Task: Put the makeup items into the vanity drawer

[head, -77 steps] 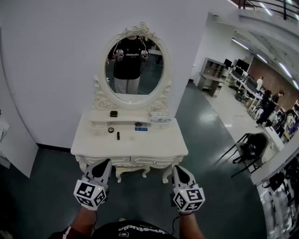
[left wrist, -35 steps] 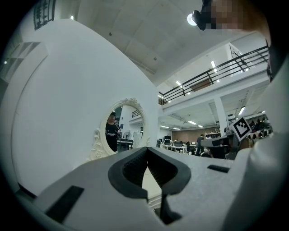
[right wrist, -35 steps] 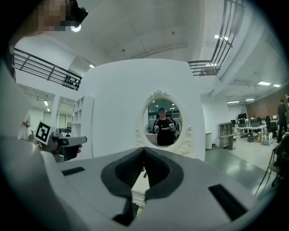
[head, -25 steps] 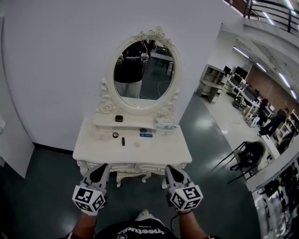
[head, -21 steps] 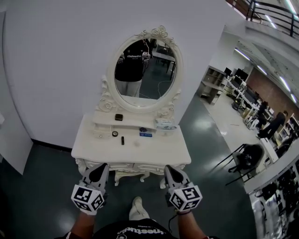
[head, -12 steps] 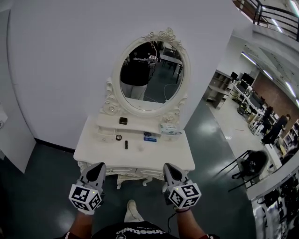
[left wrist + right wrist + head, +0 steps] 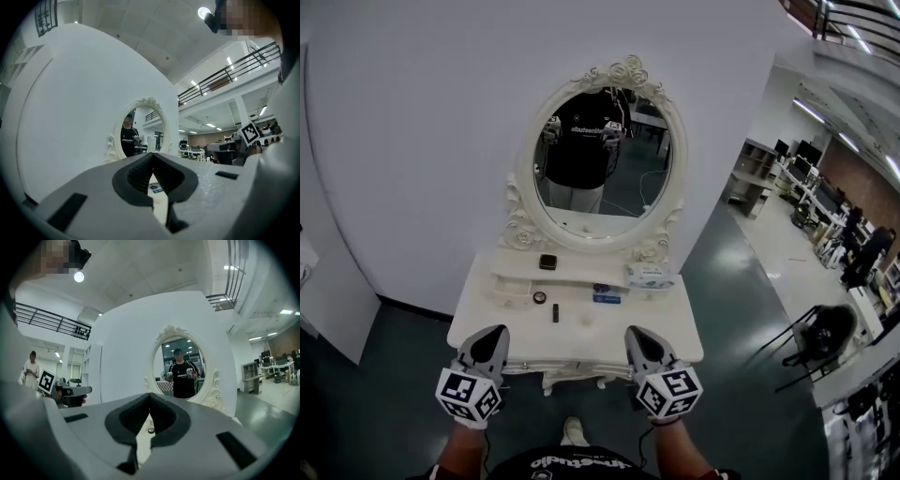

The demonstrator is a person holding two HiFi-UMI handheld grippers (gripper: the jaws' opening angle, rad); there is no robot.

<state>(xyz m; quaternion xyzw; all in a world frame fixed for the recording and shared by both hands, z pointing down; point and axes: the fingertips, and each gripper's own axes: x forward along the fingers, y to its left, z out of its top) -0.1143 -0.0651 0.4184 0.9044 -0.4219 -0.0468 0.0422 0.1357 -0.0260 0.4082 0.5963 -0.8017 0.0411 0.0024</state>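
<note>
While held just short of the vanity (image 7: 680,330), left gripper (image 7: 494,332) and right gripper (image 7: 634,334) are clenched shut, nothing gripped. Lipstick (image 7: 555,315), round pot (image 7: 540,297) and compact (image 7: 547,262) are seen ahead, untouched.

The left gripper (image 7: 492,332) and right gripper (image 7: 635,332) are grey with black pads (image 7: 140,174); their cubes (image 7: 470,396) carry black-and-white square markers. Ahead of the fingers (image 7: 487,345) the vanity (image 7: 666,319) is cream-white, its mirror frame (image 7: 623,71) patterned with roses. Past the left fingers lie a black lipstick (image 7: 554,315) and a dark compact (image 7: 547,262); past the right, a blue packet (image 7: 606,298). The floor (image 7: 741,309) is dark teal.
</note>
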